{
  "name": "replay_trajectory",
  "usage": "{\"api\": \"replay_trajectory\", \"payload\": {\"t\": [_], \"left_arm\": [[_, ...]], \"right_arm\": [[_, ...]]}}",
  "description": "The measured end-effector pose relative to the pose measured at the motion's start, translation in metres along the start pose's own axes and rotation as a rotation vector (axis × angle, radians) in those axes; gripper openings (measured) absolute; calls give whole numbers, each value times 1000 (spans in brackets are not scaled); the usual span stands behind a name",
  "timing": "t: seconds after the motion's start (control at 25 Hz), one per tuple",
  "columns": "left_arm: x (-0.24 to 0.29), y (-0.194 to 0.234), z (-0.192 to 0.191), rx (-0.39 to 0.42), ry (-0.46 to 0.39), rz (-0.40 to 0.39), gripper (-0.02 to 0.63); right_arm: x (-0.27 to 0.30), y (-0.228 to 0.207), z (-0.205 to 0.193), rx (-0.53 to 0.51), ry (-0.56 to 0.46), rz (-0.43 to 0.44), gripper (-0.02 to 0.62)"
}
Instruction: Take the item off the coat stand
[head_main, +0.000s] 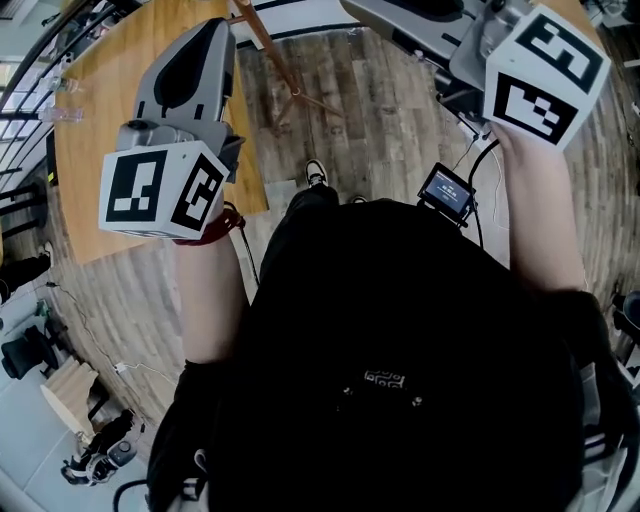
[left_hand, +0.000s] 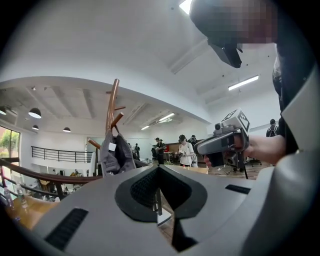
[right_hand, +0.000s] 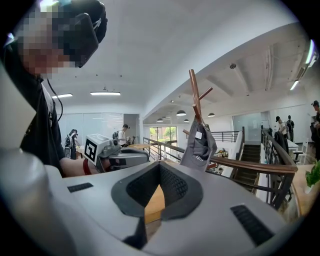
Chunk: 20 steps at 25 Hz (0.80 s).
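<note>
Wide indoor hall with a white ceiling (right_hand: 165, 50) and a dark railing (right_hand: 250, 165); the head view shows a wood-plank floor (head_main: 380, 110) and a wooden table (head_main: 100, 100) at left. Coat stand (right_hand: 194, 92): upright wooden pole with short pegs. Grey cap (right_hand: 199, 146) hangs from a peg on it, white label showing inside, touched by neither tool. Left gripper (left_hand: 158, 172): jaws pressed together, nothing between them. Right gripper (right_hand: 160, 167): jaws likewise together, empty. Both are held up side by side, apart from each other, facing the stand. The cap sits beyond the jaw tips in each gripper view. People (left_hand: 185, 150) stand far behind.
</note>
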<state>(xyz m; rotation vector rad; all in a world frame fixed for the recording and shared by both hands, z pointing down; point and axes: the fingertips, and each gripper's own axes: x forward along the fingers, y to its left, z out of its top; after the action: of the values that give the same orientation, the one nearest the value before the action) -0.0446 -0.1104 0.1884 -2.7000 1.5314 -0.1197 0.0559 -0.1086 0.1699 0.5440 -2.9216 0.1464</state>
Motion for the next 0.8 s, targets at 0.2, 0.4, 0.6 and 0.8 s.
{"api": "replay_trajectory", "payload": {"t": [0.2,0.4,0.6,0.8], "left_arm": [[12,71,-30,-28,23,56,6],[11,101,-24,-25,17,69,6],[27,128,-33,-40,20,49,6],[45,160,-32,-37,15,20,6]], "right_arm": [[70,-31,-4,-6,16,51,18],[101,-32,8,-15,33,75,18],[128,-48,8,-13,51,74,18],[152,-63,20,-17,66,41,18]]}}
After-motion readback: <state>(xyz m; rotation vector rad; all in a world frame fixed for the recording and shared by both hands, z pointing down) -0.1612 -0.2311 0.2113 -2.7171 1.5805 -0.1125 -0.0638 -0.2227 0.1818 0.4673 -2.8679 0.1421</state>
